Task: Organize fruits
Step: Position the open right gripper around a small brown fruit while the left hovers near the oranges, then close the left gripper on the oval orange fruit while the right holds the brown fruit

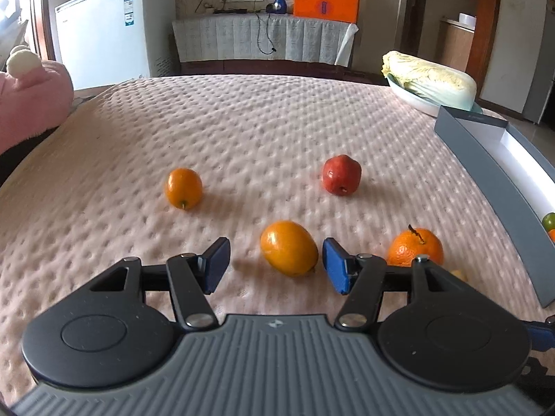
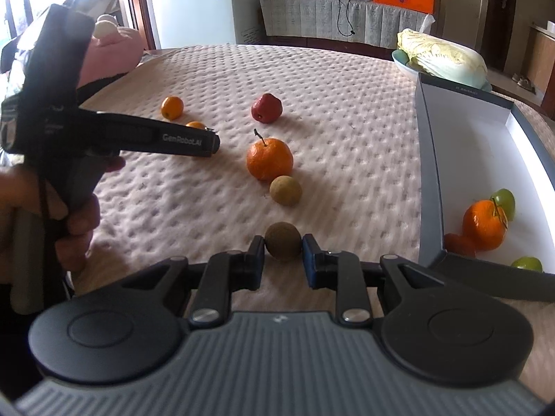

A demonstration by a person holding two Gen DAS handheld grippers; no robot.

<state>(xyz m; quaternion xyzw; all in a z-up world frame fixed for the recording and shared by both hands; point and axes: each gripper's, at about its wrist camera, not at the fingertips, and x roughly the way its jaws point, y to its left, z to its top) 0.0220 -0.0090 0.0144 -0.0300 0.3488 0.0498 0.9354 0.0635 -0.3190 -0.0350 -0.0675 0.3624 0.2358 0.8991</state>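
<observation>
Right claw (image 2: 283,260) grips a brown fruit (image 2: 283,245); left claw (image 1: 276,266) gapes around an orange fruit (image 1: 289,248), untouched.

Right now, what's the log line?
left gripper: open, kumquat between | right gripper: shut on brown fruit | box: some fruit inside

We see left gripper (image 1: 276,266) jaws apart w/ oval orange fruit (image 1: 289,248) between, not touching; tangerine (image 1: 415,245) right, red fruit (image 1: 341,175) beyond.
</observation>
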